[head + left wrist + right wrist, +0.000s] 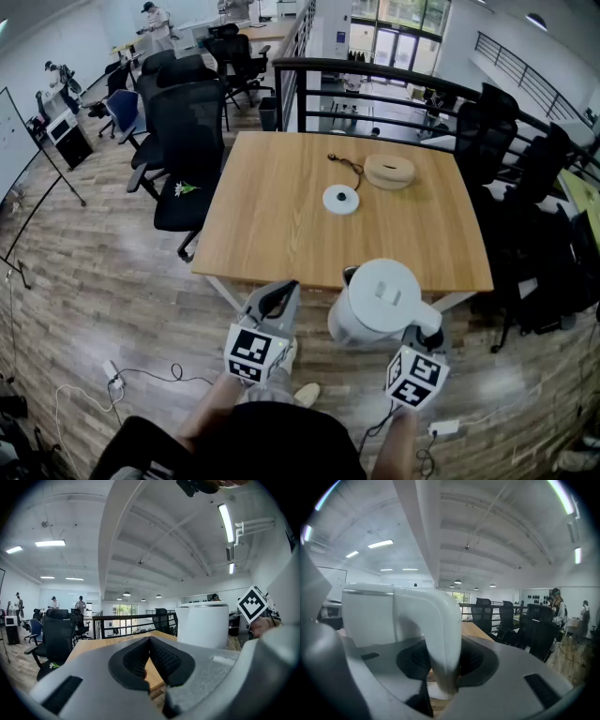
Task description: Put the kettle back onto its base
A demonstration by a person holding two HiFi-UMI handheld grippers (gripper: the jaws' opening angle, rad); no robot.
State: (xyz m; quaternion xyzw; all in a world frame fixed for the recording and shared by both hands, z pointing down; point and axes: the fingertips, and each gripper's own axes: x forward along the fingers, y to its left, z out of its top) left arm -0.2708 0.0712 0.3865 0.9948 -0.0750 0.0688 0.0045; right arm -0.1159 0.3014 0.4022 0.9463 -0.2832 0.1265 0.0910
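A white electric kettle (378, 302) hangs in the air at the near edge of the wooden table (272, 216), its lid closed. My right gripper (427, 337) is shut on the kettle's white handle (438, 634), which runs down between the black pads. The kettle's round white base (341, 199) lies farther back on the table, with a dark cord leading away from it. My left gripper (278, 302) is to the left of the kettle, shut and empty, with its pads meeting at the tips (149, 641). The kettle body (201, 623) shows to its right.
A round wooden ring-shaped object (389, 171) lies beside the base at the far right of the table. Black office chairs (187, 150) stand to the table's left and right. A black railing (375, 80) runs behind the table. Cables lie on the wood floor.
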